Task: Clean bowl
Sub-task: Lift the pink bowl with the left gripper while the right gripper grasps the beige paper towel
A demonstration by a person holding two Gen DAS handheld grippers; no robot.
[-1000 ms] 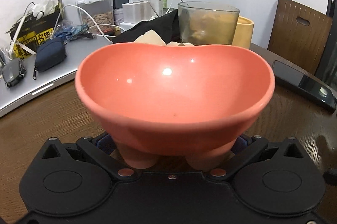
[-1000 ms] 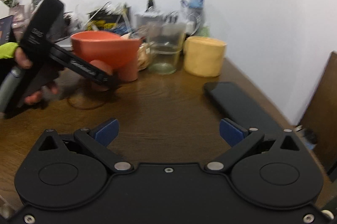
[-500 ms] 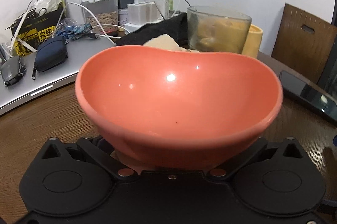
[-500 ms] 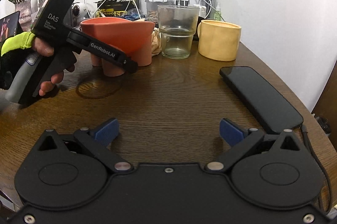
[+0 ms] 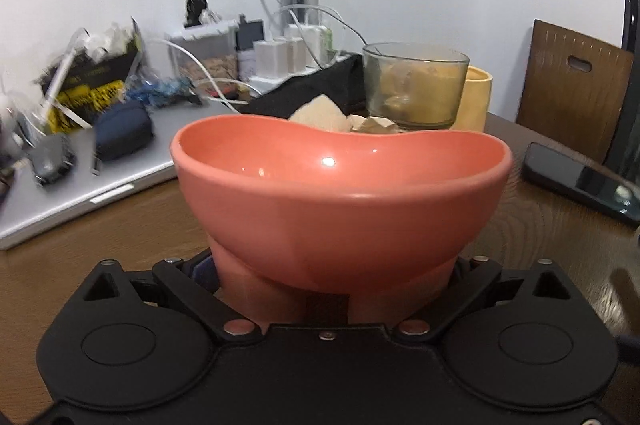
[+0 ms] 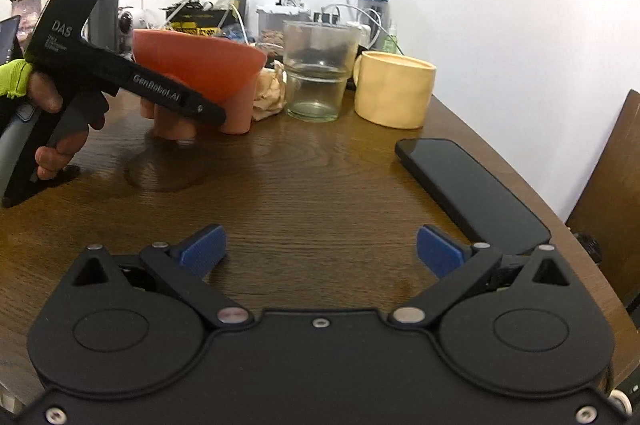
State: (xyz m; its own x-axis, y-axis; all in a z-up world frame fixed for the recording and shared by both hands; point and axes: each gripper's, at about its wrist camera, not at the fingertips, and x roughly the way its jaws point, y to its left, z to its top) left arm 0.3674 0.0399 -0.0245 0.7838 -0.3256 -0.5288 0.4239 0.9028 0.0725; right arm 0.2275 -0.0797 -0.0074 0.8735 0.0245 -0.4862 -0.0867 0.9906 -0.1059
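A salmon-pink footed bowl [image 5: 340, 209] fills the left wrist view, empty and glossy inside. My left gripper [image 5: 330, 273] is shut on its feet, one finger at each side of the base. In the right wrist view the bowl [image 6: 196, 61] sits tilted at the far left, just above its shadow on the wooden table [image 6: 300, 193]. A hand holds the left gripper [image 6: 216, 115] there. My right gripper [image 6: 322, 251] hovers open over the table near its front, its blue pads [image 6: 204, 249] holding nothing.
Behind the bowl lie a crumpled beige tissue [image 6: 270, 91], a clear glass [image 6: 318, 73] and a yellow mug [image 6: 394, 89]. A black phone [image 6: 472, 185] lies at the right. A silver laptop [image 5: 80, 185] carries a pouch, cables and chargers. A wooden chair [image 5: 572, 93] stands at the right.
The bowl has tipped in the left gripper, so more of its outer wall and feet shows and less of its inside. The right gripper stays open and has closed in slightly.
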